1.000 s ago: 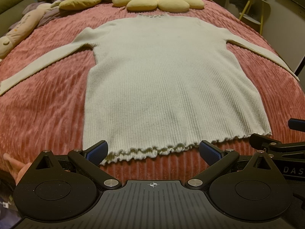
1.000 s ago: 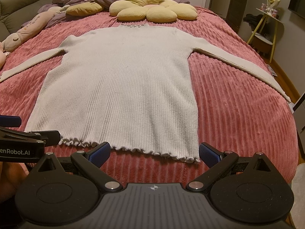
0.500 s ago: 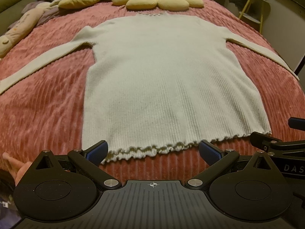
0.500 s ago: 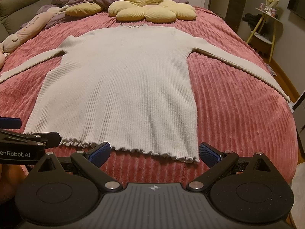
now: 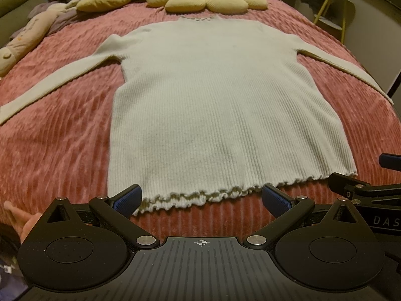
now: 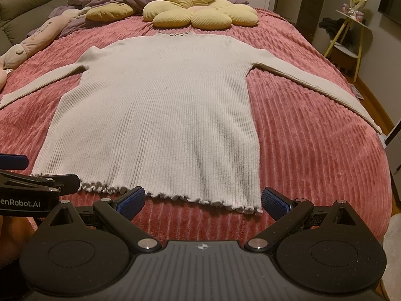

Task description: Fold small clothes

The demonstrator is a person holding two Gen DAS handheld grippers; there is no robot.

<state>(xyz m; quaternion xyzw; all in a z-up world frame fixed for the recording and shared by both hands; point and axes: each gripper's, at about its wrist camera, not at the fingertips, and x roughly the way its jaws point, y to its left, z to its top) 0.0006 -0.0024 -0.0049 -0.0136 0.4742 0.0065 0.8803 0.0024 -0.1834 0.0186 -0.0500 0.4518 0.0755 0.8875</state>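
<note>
Two grippers, both mine, hung at the foot edge of the bed (image 5: 62,138), fingers spread apart, nothing held. The sweater (image 5: 220,115) lay flat in the middle of the bedspread, sleeves out toward the side edges, collar toward the flower cushion (image 6: 200,12) at the head; spread that way, I judged, so every fold line is reachable. My left gripper (image 5: 201,198) sat over the hem's left part, my right gripper (image 6: 203,199) over its right corner, probably staged to pinch the ruffled hem (image 6: 175,197) together. No fold made yet.
</note>
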